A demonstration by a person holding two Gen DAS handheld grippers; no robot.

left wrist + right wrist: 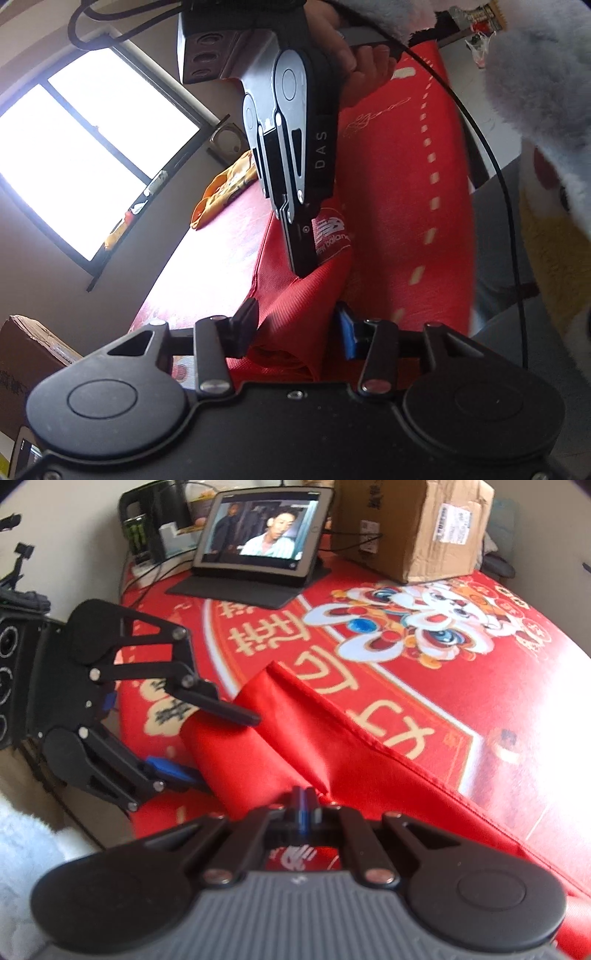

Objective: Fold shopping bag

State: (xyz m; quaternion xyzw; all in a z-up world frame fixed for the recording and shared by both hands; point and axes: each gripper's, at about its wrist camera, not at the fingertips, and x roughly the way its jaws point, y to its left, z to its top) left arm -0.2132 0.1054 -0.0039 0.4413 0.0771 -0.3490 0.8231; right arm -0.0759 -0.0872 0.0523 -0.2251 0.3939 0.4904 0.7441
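The red shopping bag (332, 738) lies as a long folded strip across the red printed tablecloth (424, 635). My right gripper (303, 801) is shut on a raised pinch of the bag next to its white logo. In the left wrist view it comes down from above as the right gripper (304, 266) onto the bag (295, 299). My left gripper (295, 330) stands open around the bag's bunched end. One finger (236, 712) lies over the fabric and the blue-padded finger (173, 771) sits beside it. The cloth fills the gap between them.
A tablet (258, 531) playing video stands at the back, with a cardboard box (413, 524) to its right and a drink can (136, 535) to its left. A hand (362, 62) and a fluffy sleeve (535, 74) hold the right gripper. A window is to the left.
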